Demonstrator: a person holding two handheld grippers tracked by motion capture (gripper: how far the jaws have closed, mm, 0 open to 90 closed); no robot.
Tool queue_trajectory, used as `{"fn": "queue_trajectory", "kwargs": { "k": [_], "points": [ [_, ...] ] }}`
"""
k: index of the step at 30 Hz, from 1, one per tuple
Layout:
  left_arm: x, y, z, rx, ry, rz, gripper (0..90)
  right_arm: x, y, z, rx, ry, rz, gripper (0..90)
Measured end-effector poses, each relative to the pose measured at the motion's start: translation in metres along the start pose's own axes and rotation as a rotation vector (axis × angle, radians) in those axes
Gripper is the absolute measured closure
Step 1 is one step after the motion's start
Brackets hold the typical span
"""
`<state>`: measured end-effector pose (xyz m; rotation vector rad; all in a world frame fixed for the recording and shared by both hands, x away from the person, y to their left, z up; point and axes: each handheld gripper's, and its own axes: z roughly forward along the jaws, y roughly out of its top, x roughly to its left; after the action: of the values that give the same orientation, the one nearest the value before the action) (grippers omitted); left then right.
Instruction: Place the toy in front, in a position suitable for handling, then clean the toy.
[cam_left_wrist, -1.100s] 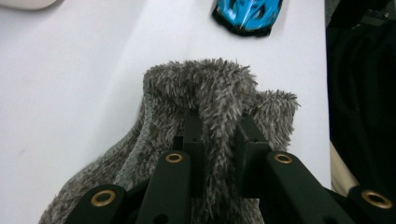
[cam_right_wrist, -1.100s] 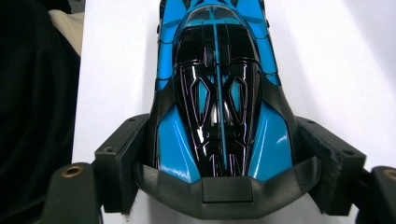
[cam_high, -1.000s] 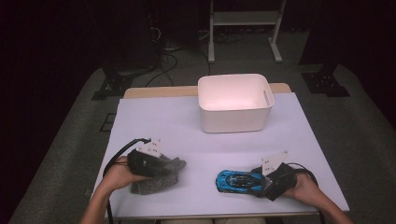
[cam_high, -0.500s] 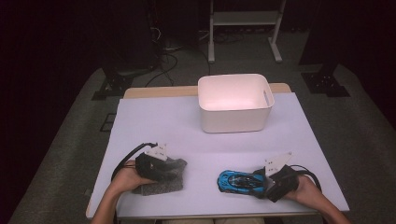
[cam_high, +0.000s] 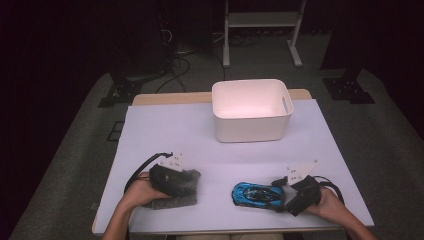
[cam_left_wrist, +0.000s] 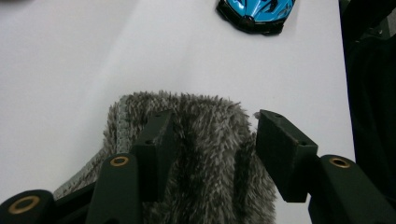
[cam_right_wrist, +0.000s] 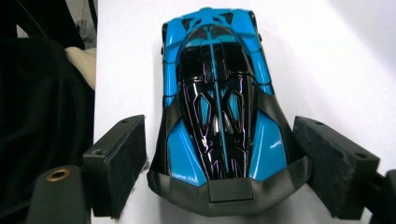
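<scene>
From the high view, the table (cam_high: 165, 127) carries three things: one white bin (cam_high: 251, 111) toward the far edge, one grey furry cloth (cam_high: 176, 192) near the near-left corner, and one blue toy car (cam_high: 257, 195) by the near edge, right of the middle. Two grippers are there, one in each hand.

The left gripper (cam_high: 172, 181) sits over the cloth, its body covering much of it from above. The left gripper view looks along the jaws: the left gripper (cam_left_wrist: 212, 140) has just been opening, its jaws now apart, with the cloth (cam_left_wrist: 205, 163) lying flat between and under them; the left pad rests on the fur, the right one stands clear at the fur's edge. The car's (cam_left_wrist: 256, 11) end shows farther off.

The right gripper (cam_high: 290, 192) meets the car's tail. Close up, the right gripper (cam_right_wrist: 219, 163) has its jaws spread on either side of the car's (cam_right_wrist: 217, 107) rear, a sliver of table showing beside each pad, so nothing is clamped.
</scene>
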<state>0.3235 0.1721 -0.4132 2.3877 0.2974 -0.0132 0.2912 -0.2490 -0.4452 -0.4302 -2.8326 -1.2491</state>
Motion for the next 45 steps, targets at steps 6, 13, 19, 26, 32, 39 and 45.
{"fn": "queue_trajectory", "kwargs": {
  "k": [6, 13, 19, 26, 32, 39, 45],
  "points": [
    [-0.001, 0.001, -0.001, -0.016, 0.004, 0.007, 44.0, -0.004, 0.013, -0.009, -0.045, -0.004, -0.003, 19.0],
    [-0.003, 0.002, -0.003, -0.043, 0.011, 0.009, 40.0, -0.016, 0.034, -0.019, -0.065, -0.016, -0.011, 18.9],
    [-0.004, 0.001, -0.008, -0.061, 0.031, 0.002, 36.0, -0.03, 0.054, -0.025, -0.074, -0.025, -0.018, 19.6],
    [-0.006, -0.005, -0.014, -0.081, 0.059, -0.025, 30.7, -0.047, 0.077, -0.031, -0.05, -0.038, -0.036, 19.8],
    [-0.009, -0.011, -0.018, -0.103, 0.079, -0.035, 28.8, -0.06, 0.096, -0.038, -0.042, -0.038, -0.05, 19.3],
    [-0.014, -0.009, -0.022, -0.119, 0.105, -0.022, 27.0, -0.07, 0.113, -0.04, -0.039, -0.06, -0.07, 19.4],
    [-0.015, -0.009, -0.026, -0.132, 0.108, -0.016, 25.0, -0.068, 0.123, -0.038, -0.04, -0.066, -0.083, 19.4]
  ]
}}
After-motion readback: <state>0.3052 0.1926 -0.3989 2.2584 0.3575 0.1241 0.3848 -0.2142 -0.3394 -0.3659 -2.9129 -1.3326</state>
